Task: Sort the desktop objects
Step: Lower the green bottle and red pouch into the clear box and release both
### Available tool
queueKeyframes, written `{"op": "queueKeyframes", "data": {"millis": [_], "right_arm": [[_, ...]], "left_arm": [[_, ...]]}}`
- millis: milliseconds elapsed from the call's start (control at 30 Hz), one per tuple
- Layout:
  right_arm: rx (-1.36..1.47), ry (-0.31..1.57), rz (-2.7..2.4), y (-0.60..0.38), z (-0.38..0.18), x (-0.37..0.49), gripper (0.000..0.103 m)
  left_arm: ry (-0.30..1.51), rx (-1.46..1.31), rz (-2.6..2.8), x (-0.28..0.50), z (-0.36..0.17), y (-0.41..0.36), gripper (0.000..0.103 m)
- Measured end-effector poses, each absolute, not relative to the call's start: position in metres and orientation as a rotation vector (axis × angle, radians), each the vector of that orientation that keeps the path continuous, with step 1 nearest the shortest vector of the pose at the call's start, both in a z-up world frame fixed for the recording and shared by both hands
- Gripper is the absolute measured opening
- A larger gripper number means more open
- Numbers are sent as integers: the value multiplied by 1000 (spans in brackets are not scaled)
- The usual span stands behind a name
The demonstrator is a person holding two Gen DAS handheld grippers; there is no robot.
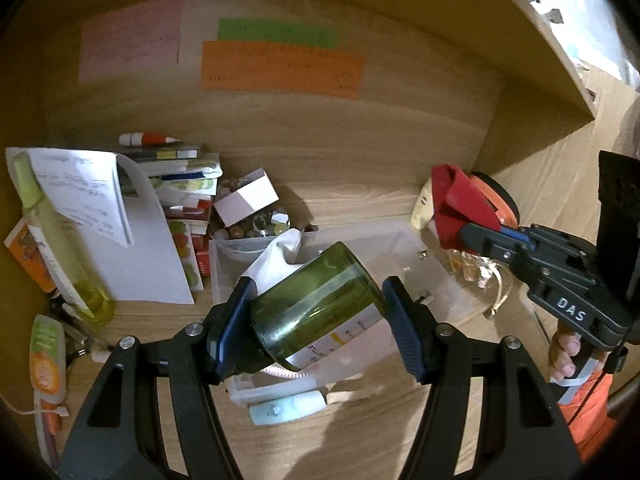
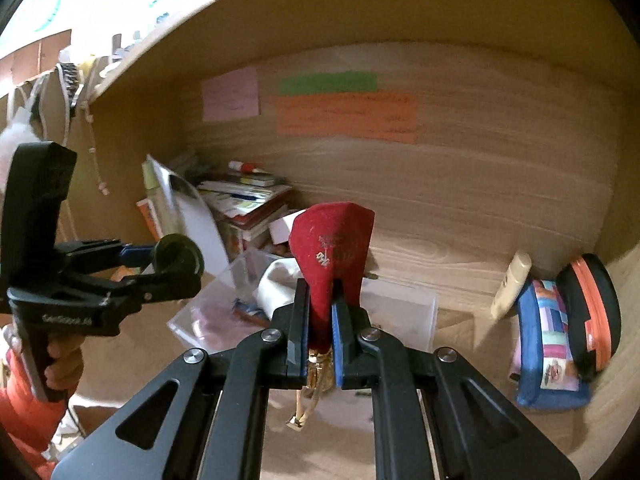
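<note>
Clear bin [image 1: 436,280]: rested on the surface, centre, directly beneath the jar.
Green jar [image 1: 316,300]: tilted, long axis far-right, clamped in left gripper [image 1: 316,320] jaws.
Red pouch [image 2: 332,260]: upright, pinched in right gripper [image 2: 320,320] jaws, right of bin.

pink [image 1: 130,42], green [image 1: 278,33], orange notes [image 1: 282,70] on wooden back panel [image 1: 360,128]

Seeing three wall notes: one pink note [image 1: 130,46], one green note [image 1: 278,32], one orange note [image 1: 282,70]; one clear bin [image 1: 436,280], one green jar [image 1: 316,300], one red pouch [image 2: 332,256].
</note>
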State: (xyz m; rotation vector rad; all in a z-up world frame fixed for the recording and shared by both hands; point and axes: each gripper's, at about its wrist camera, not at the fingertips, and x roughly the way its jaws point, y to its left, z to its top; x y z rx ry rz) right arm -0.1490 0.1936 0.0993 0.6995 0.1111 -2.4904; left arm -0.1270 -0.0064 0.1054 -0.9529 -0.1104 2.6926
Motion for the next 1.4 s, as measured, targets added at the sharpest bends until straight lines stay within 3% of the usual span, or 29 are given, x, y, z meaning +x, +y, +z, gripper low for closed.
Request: {"op": "queueKeyframes", "data": {"millis": [533,1100,1400], "right_arm": [[958,44,-2460,207,31,-207,8],[1031,55,-2475,215,22,-213,11],[1012,48,-2481,212,25,-212,15]], "left_arm": [[-17,-1097,2635,-175,66,24,64],[87,-1144,2637,-188,50,41,65],[58,-1115,2617,-174,66,37,67]]}}
